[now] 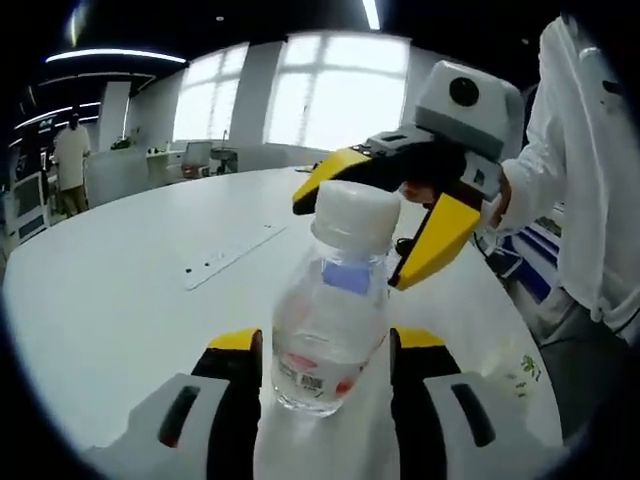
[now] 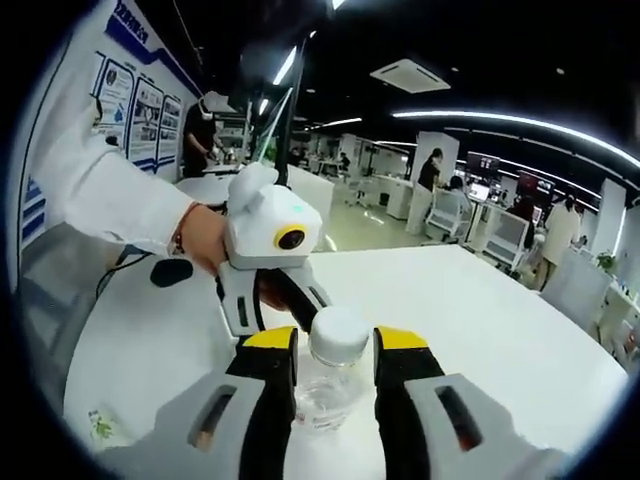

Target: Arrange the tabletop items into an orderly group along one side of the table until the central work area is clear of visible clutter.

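Observation:
A clear water bottle with a white cap and a blue-and-red label stands tilted between the jaws of my left gripper, which press against its sides. My right gripper comes in from the right, held by a hand, and its yellow jaws straddle the cap with a gap on each side. In the right gripper view the cap sits between my right gripper's yellow tips, and the bottle's body shows below. Beyond it a hand holds the left gripper.
The white table has a long flush socket strip. A small green-printed packet lies near the table's edge. A black object rests by the person's sleeve. People, desks and screens fill the room behind.

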`<state>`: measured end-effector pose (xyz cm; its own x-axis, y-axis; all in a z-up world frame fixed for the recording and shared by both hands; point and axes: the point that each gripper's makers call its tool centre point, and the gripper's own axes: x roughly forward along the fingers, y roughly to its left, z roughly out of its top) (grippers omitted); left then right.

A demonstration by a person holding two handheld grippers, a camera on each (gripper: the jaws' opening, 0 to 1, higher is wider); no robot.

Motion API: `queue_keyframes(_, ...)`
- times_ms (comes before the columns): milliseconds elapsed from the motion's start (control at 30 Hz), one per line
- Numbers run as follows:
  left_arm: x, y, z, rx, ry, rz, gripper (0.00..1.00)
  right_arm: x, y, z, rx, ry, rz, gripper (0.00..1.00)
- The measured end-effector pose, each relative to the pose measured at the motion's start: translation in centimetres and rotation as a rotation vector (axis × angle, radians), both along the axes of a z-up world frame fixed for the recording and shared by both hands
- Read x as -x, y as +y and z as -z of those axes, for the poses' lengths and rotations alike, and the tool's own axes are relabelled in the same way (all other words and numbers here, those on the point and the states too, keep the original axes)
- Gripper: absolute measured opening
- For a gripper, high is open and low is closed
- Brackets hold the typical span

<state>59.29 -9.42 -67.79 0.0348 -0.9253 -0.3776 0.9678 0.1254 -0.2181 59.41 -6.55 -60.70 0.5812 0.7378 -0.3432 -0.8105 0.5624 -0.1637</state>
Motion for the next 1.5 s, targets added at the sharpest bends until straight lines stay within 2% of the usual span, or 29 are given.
queue_keyframes(433,-0.1,0.8,-0.6,-0.009,0.027,-0.049,0.63,-0.6,-1.0,-1.3,-0.048,0.008,0.049,0.35)
queue_keyframes(800,0.0,1.3,-2.2,0.003,0.024,-0.086,0.73,-0.3,-1.8,-2.6,-0.078,0.010,0.076,0.40)
queue_keyframes(1167,-0.1,2.0,-4.5,0.020,0.006,-0.139,0.90,0.1,-3.0,-4.0,-0.114,0.019,0.110,0.50)
queue_keyframes(1500,0.6,2.7,-6.9,0.034,-0.023,-0.163,0.91,1.2,-3.9,-5.0,-0.122,0.016,0.123,0.55)
